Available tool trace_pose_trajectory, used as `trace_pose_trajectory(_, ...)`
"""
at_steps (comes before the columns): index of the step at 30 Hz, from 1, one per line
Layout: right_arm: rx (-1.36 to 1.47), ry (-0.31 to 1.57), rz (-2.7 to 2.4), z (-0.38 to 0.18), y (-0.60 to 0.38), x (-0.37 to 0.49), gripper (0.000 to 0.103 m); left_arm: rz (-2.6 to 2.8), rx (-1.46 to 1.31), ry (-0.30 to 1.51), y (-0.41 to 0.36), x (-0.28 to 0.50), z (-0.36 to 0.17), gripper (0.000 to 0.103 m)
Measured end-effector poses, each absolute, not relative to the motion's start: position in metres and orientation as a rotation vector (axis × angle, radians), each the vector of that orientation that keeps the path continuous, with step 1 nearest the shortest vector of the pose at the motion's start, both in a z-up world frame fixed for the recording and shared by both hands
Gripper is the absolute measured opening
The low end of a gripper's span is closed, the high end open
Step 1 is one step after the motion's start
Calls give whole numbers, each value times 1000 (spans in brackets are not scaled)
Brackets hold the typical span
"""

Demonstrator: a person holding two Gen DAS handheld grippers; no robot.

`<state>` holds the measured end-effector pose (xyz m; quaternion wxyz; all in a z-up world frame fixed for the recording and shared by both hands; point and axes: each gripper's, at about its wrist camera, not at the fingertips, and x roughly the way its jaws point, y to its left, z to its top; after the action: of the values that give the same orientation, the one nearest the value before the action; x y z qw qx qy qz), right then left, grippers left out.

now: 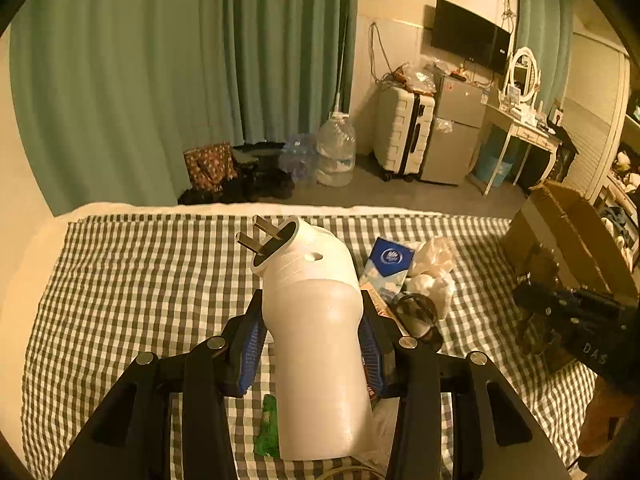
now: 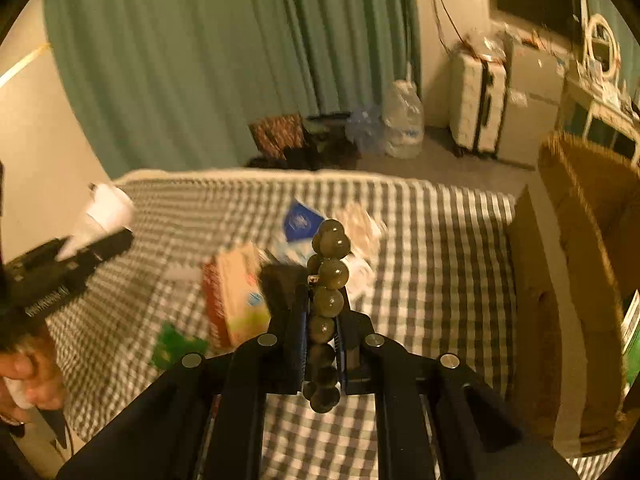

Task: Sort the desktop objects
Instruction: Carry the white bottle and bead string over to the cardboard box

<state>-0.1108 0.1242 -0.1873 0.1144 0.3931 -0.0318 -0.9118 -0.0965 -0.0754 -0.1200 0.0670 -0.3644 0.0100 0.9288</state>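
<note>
My left tool [image 1: 316,340] clamps a white plug-in device [image 1: 316,320] above the checked bed [image 1: 120,280]. My right tool [image 2: 322,320] is clenched on a green bead bracelet [image 2: 328,280], near the bed's right edge and the cardboard box [image 2: 580,240].

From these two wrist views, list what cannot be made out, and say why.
- Carton, right wrist view: label lost to motion blur.
- Green packet, left wrist view: mostly hidden behind the white plug-in device.
- Cardboard box, both views: inside unseen, cut by the edge.
</note>
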Motion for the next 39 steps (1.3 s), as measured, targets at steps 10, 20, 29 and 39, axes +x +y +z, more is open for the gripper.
trace_pose_trajectory(10, 874, -7, -2704, -122, 107, -77, 11, 2881, -917, 3, -72, -72, -63, 44)
trace_pose_trajectory(20, 799, -20, -2735, -106, 125, -66, 11, 2888, -875, 8, -51, -71, -47, 44)
trace_pose_trajectory(29, 762, -32, -2818, -103, 165, -56, 11, 2845, -837, 5, -7, -77, -41, 44)
trace_pose_trajectory(39, 729, 53, -2918, -103, 207, -43, 11, 2733, -833, -21, 56, -97, -51, 44)
